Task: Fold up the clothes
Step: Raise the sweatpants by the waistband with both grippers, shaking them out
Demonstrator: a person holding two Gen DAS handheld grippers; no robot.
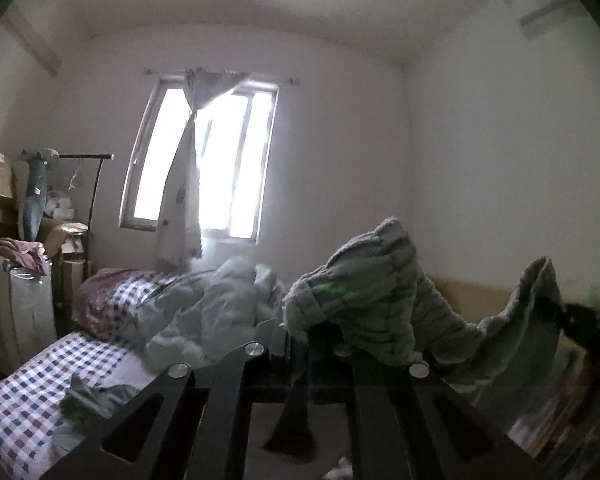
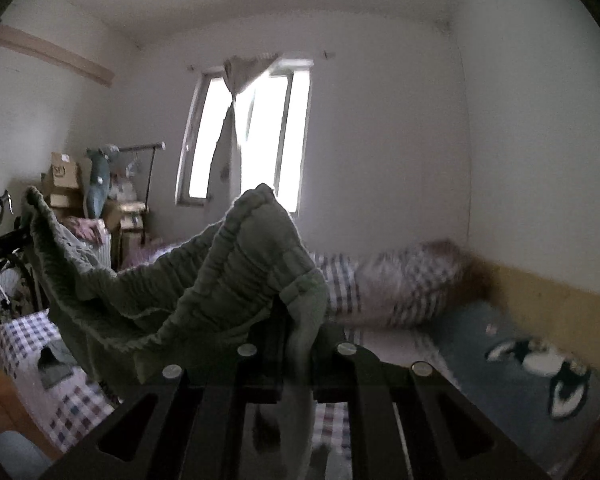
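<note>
A grey-green knitted garment [image 1: 364, 292] hangs in the air above the bed [image 1: 24, 396], stretched between the two grippers; the left gripper [image 1: 300, 344] has its jaws clamped on one bunched edge, which rises in a peak just ahead of the fingers; the right gripper [image 2: 296, 340] has its jaws clamped on the other edge, and the cloth [image 2: 204, 292] sags in a trough between the two holds; in the left view its far corner ends at the dark shape of the other gripper at the right edge.

The step in hand looks like spreading the piece before a fold, though a raised, slack garment would suit either opening it out or carrying a half over; in either case the hold does well if both grips stay level and draw apart enough to take out the sag, so that the edges line up and no twist gets creased in; the thick knit will likely droop under its own weight.

Counted: one garment held; two grippers, both gripping it; one smaller grey garment [image 1: 96, 398] lying crumpled on the checked sheet; one heaped pale quilt [image 1: 220, 300] against the wall; one checked pillow [image 2: 396, 280]; one window [image 2: 252, 136] with one tied curtain [image 1: 196, 128].
</note>
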